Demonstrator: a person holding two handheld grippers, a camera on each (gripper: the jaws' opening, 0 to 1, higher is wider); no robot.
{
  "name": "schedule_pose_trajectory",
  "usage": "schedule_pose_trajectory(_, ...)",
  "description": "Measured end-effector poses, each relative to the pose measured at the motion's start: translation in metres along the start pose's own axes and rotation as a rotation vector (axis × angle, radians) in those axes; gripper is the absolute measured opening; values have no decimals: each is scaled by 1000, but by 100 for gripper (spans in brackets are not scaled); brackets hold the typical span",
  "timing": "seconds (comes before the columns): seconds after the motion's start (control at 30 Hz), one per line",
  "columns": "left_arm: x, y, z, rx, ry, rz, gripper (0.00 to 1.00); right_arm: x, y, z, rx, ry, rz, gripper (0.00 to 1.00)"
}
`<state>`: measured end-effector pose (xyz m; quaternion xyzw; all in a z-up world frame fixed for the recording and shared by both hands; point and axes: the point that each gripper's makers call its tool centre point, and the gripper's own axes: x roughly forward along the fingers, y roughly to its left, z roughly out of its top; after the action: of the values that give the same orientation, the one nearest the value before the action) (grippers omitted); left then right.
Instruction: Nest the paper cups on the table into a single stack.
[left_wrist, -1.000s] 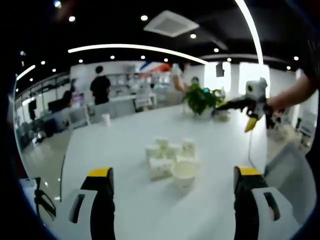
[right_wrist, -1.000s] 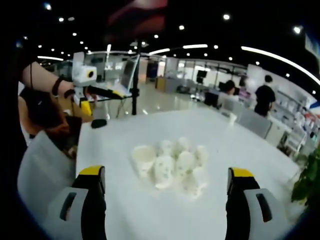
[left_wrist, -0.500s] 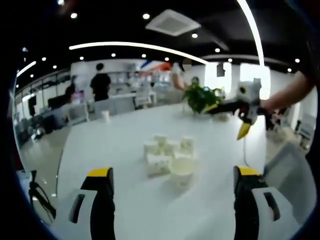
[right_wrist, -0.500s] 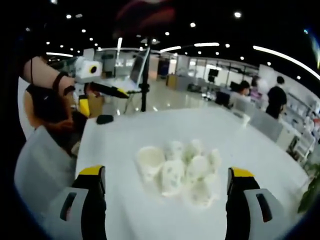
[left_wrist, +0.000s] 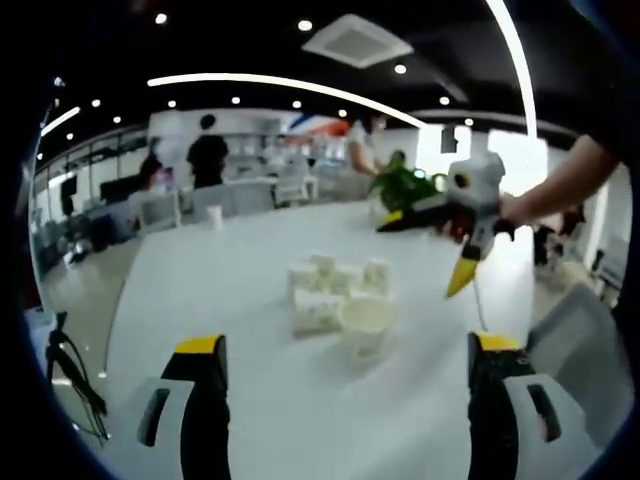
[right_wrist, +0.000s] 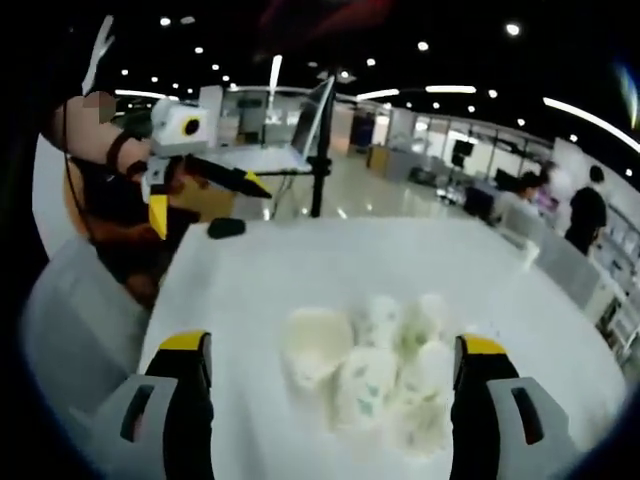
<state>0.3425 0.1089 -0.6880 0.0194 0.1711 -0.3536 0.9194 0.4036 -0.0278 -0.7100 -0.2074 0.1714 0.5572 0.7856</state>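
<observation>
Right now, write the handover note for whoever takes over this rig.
Left gripper: open, holding nothing, above the white table short of the cups.
Right gripper: open, holding nothing, aimed at the same cups.
Paper cups: bunched in one loose cluster mid-table, all separate; the nearest cup in the left gripper view shows its open mouth.
Done: nothing nested yet.
Left: pick one cup, drop it into another, repeat until one stack stands.

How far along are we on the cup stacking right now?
Nothing looks nested yet: the paper cups sit loose in a cluster on the white table, one cup standing mouth up. In hand: nothing; the left gripper and right gripper are open, short of the cluster. All the nesting is left.
</observation>
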Motion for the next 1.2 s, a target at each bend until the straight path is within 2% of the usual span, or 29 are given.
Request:
schedule_pose_trajectory(0.37,6,1,-10,-16,5,4,98,35,5,-14,-55,29,83,92)
schedule_pose_trajectory(0.53,6,1,-15,-27,13,5,98,48,9,-20,-50,47,115,90)
schedule_pose_trajectory(0.87,3,-2,-23,-36,27,2,98,64,20,-27,-101,49,167,74)
schedule_pose_trajectory(1.0,0,0,-22,-33,17,6,98,70,21,-29,-99,69,176,72)
schedule_pose_trajectory(1.2,-2,0,-27,-45,32,8,98,76,24,-35,-110,85,200,66)
